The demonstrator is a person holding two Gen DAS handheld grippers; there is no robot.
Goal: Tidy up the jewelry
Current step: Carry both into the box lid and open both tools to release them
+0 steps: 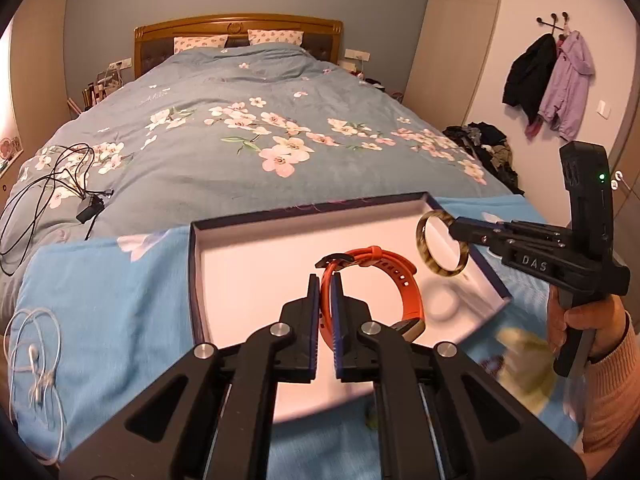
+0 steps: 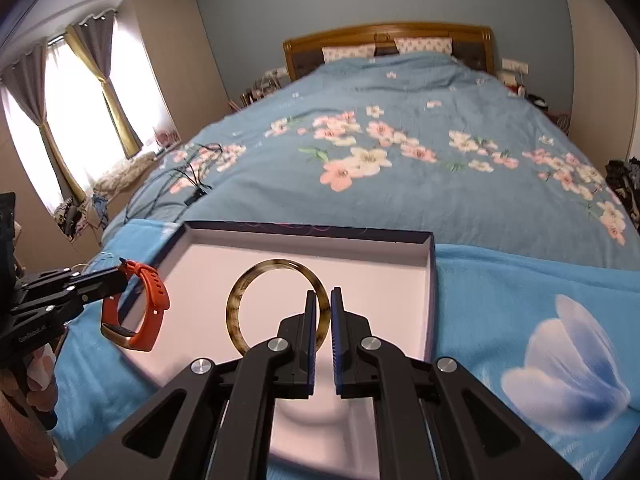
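My left gripper (image 1: pixel 325 286) is shut on the strap of an orange wristband watch (image 1: pixel 394 276) and holds it above the open white-lined box (image 1: pixel 256 256). My right gripper (image 2: pixel 323 300) is shut on a brown mottled bangle (image 2: pixel 256 280) and holds it over the same box (image 2: pixel 430 280). From the left wrist view the right gripper (image 1: pixel 454 226) comes in from the right with the bangle (image 1: pixel 442 244) over the box's right side. From the right wrist view the left gripper (image 2: pixel 122 270) holds the watch (image 2: pixel 148 304) at the box's left edge.
The box lies on a light blue cloth (image 1: pixel 112 292) at the foot of a flowered blue bed (image 1: pixel 248 152). Black cables and a charger (image 1: pixel 90 208) lie on the bed at left. White earphones (image 1: pixel 36 352) lie on the cloth. Coats (image 1: pixel 552 80) hang at right.
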